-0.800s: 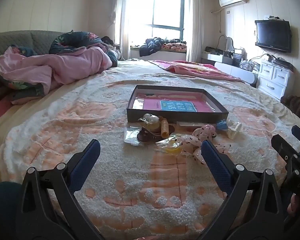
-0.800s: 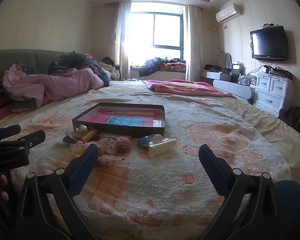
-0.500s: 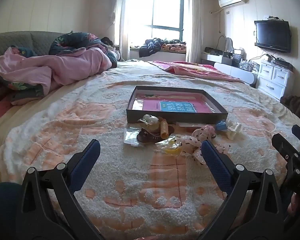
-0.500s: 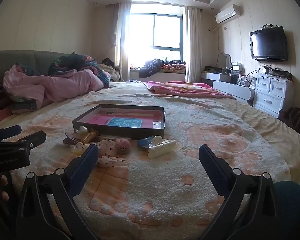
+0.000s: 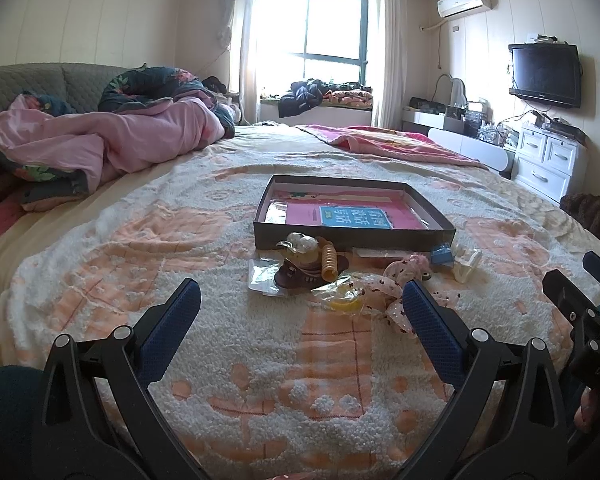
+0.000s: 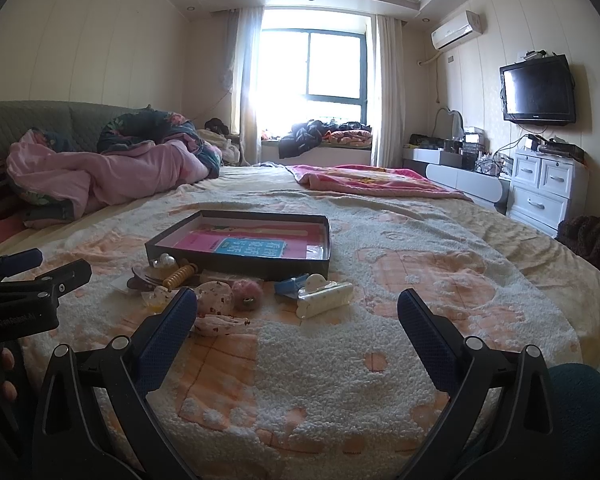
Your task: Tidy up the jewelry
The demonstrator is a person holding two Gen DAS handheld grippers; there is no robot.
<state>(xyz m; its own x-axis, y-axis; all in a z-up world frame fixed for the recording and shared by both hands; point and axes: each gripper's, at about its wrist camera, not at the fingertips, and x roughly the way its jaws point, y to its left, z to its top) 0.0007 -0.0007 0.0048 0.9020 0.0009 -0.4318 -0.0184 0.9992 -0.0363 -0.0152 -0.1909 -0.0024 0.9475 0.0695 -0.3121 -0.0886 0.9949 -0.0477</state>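
While both the left gripper (image 5: 300, 308) and right gripper (image 6: 298, 308) are hovering spread wide and empty, I'm thinking approach 1 hair clip (image 6: 324, 299) squarely, then drop it into the tray (image 6: 240, 266).

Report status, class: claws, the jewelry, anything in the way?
Left claw and right claw open, empty. Hair clips and trinkets lie heaped on the bedspread before the dark box. Path clear.

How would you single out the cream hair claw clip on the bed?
Find the dark shallow box on the bedspread. Hair accessories lie along its near wall; the cream claw clip is at the row's right end, beside a small blue clip. It alone is long, pale and toothed.
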